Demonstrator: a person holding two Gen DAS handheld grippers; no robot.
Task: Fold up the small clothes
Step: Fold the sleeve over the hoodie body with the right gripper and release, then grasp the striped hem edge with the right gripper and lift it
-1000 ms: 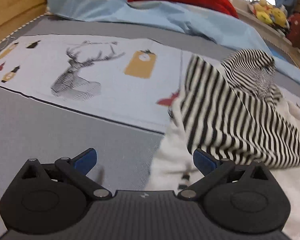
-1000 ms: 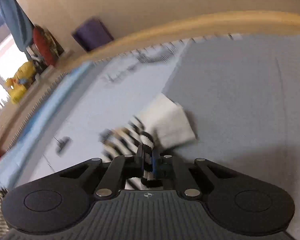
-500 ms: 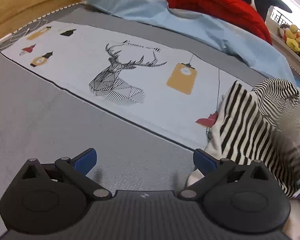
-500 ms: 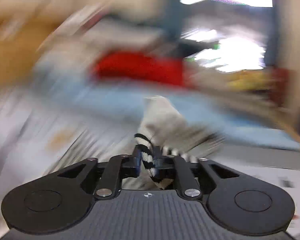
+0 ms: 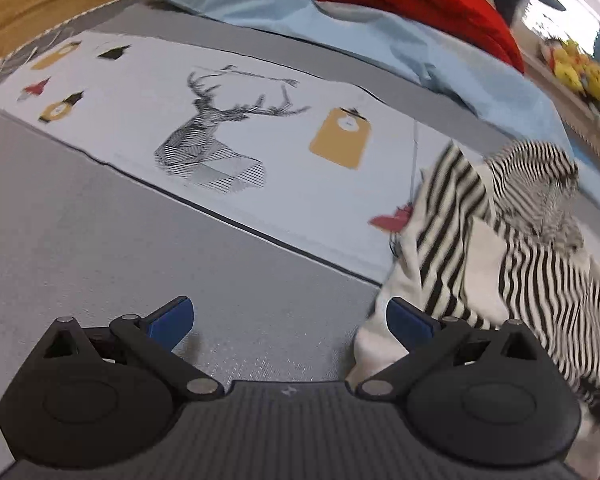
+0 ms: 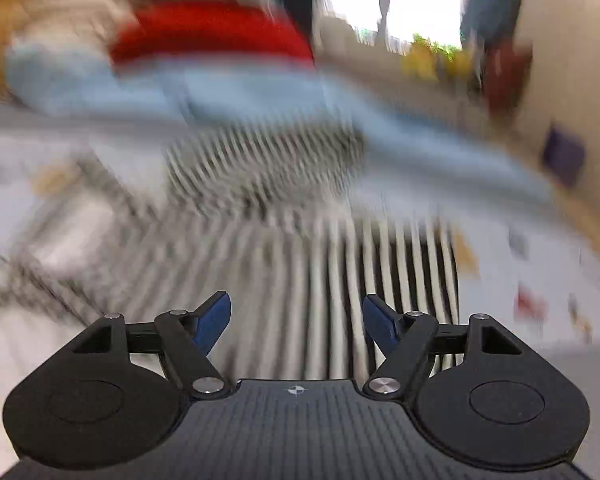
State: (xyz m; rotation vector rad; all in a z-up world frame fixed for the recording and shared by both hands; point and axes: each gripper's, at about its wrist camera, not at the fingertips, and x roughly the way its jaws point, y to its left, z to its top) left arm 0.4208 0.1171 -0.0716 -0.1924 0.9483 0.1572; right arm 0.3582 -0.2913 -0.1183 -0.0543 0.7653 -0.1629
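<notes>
Right wrist view: right gripper, jaws just opening and empty, over the crumpled black-and-white striped cotton garment; it may bunch.

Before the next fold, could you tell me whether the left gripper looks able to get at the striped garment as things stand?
Probably yes: the left gripper is open and empty, and the striped garment lies crumpled just beside its right finger with nothing between them.
</notes>
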